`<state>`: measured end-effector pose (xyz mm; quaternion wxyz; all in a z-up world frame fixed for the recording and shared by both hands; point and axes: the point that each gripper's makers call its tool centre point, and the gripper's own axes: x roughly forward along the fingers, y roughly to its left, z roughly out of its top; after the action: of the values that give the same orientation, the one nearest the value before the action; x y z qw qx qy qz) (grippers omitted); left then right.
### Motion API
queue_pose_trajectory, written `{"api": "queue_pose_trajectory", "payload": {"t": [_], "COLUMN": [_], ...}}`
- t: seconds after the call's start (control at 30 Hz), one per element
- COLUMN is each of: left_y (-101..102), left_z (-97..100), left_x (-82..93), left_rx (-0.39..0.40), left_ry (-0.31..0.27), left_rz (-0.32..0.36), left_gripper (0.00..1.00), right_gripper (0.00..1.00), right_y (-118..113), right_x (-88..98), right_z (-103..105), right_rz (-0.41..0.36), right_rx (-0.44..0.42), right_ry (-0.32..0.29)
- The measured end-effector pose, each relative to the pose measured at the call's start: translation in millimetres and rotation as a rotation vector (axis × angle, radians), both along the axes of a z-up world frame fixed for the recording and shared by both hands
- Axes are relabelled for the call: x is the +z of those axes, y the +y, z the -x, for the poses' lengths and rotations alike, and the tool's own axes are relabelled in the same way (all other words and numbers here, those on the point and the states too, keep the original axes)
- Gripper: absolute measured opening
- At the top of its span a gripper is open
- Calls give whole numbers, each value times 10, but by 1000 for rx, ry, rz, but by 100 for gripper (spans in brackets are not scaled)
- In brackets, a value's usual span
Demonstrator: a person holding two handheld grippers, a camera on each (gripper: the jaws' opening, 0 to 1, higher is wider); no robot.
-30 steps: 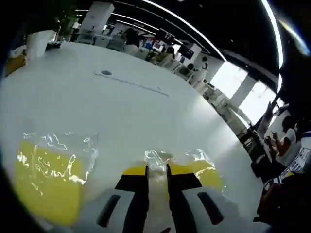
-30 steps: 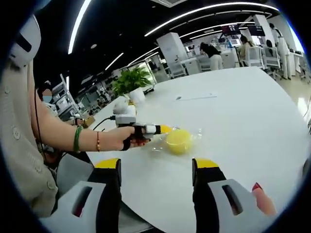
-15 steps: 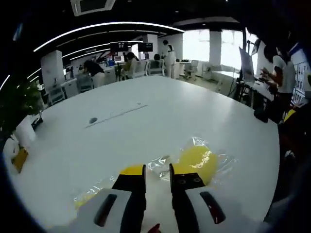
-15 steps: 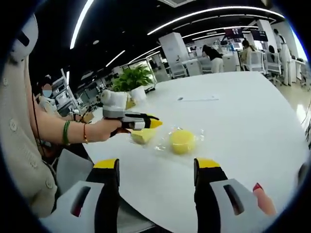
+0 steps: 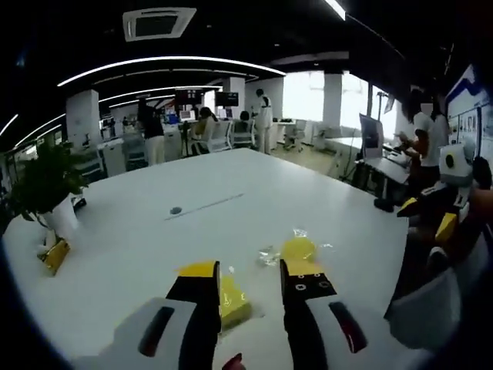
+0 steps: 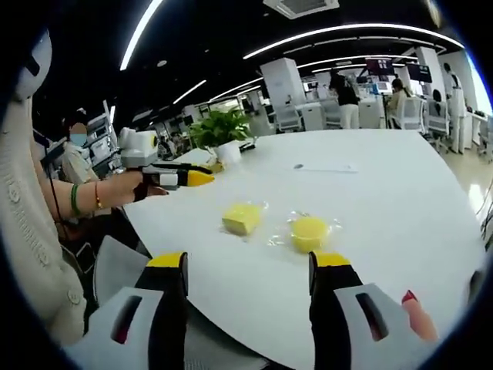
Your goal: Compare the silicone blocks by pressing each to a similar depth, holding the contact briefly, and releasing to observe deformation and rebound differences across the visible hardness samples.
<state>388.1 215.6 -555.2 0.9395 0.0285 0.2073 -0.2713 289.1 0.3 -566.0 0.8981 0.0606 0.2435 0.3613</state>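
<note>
- Left hand-held gripper (image 6: 202,178) has lifted clear of the wrapped samples: a second ago its jaws were down on the plastic of the round yellow block, and now they hover above the counter (image 6: 400,193), holding nothing, with only a narrow gap between them in the left gripper view (image 5: 250,281).
- Judged from that, one press-and-release is finished and the rebound can be read; neither block looks visibly dented from here, though the wrapping blurs fine detail.
- Square yellow block (image 6: 242,217) and round yellow block (image 6: 310,230) lie near each other on the counter, each in clear film, apart from both grippers.
- Right hand-held gripper (image 6: 248,266) is spread wide and empty, near the counter edge, looking across at the samples.
- Person's left hand (image 6: 123,189) holds its tool roughly level, pulled back towards the body, beside the potted plant (image 6: 219,127).
</note>
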Motion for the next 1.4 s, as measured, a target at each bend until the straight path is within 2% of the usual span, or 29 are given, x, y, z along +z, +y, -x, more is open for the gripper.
{"api": "queue_pose_trajectory", "payload": {"t": [0.13, 0.3, 0.37, 0.43, 0.57, 0.63, 0.73, 0.83, 0.97, 1.03, 1.17, 1.4], "left_y": [356, 825, 937, 1080, 1228, 1270, 1303, 1307, 1276, 1234, 1181, 1166], "left_z": [319, 751, 883, 1015, 1224, 1294, 1360, 1387, 1394, 1408, 1410, 1359], "left_x": [63, 54, 26, -5, -64, -72, -55, -56, -65, -77, -122, -49], "left_rx": [35, 115, 127, 165, 194, 209, 230, 228, 224, 209, 191, 190], "left_ry": [1, 15, 27, 31, 54, 60, 53, 42, 47, 57, 71, 56], "left_rz": [13, 33, 34, 48, 87, 119, 172, 179, 199, 210, 187, 207], "left_gripper": [40, 49, 54, 58, 70, 75, 77, 79, 89, 88, 89, 89], "right_gripper": [61, 68, 73, 73, 76, 78, 79, 80, 80, 80, 80, 79], "right_y": [108, 200, 212, 230, 262, 287, 298, 284, 256, 232, 191, 156], "right_x": [19, 18, 16, 10, 24, 51, 74, 62, 62, 56, 49, 65], "right_z": [90, 221, 252, 304, 371, 396, 416, 427, 447, 448, 429, 409], "right_rz": [-24, -8, -2, 6, -9, -28, -30, -25, -18, -15, -15, -17], "right_rx": [-30, -68, -81, -86, -98, -103, -110, -117, -119, -123, -137, -140], "right_ry": [1, -10, -19, -23, -39, -53, -78, -71, -69, -62, -58, -68]}}
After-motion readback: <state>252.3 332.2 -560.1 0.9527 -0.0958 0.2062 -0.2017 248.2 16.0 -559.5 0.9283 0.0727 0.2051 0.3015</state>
